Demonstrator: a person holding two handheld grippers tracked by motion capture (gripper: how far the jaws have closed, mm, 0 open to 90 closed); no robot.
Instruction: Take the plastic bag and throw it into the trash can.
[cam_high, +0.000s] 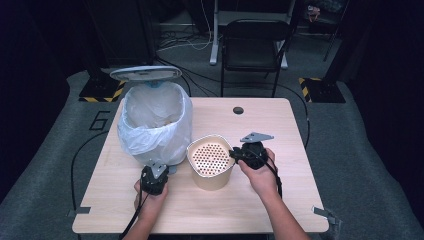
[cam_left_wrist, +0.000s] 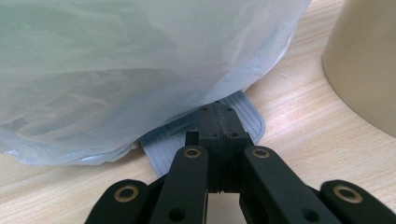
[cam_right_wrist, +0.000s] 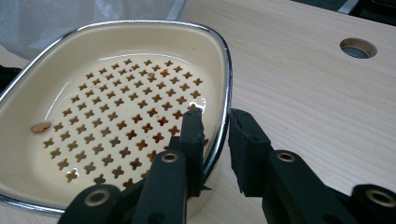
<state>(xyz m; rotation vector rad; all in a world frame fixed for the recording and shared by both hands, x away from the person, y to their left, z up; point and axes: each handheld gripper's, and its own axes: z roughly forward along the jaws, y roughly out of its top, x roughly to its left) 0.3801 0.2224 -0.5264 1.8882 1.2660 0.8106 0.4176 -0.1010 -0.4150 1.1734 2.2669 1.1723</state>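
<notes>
One cream container (cam_high: 211, 167) with a perforated strainer tray (cam_right_wrist: 116, 126) set in its top stands near the middle of the table (cam_high: 280, 200), just right of the bin. The right gripper (cam_high: 239, 154) straddles the container's chrome rim (cam_right_wrist: 223, 116): one jaw sits inside over the tray, the other outside, with a gap showing between the outer jaw and the rim, so the jaws are parted rather than clamped. Two small scraps lie on the tray, one tan piece (cam_right_wrist: 40, 127) near its edge and one reddish speck (cam_right_wrist: 164, 72) farther in.

One pedal bin (cam_high: 155, 125), lined with a single translucent bag (cam_left_wrist: 140, 65), stands at the table's left, its lid (cam_high: 145, 73) raised. The left gripper (cam_left_wrist: 219, 121) rests low at the bin's foot, jaws pressed together over the one ribbed grey pedal (cam_left_wrist: 243, 114); whether they pinch the pedal or merely lie upon it is hard to tell. One round hole (cam_high: 238, 110) marks the table's far edge, and one black chair (cam_high: 255, 45) stands behind.
</notes>
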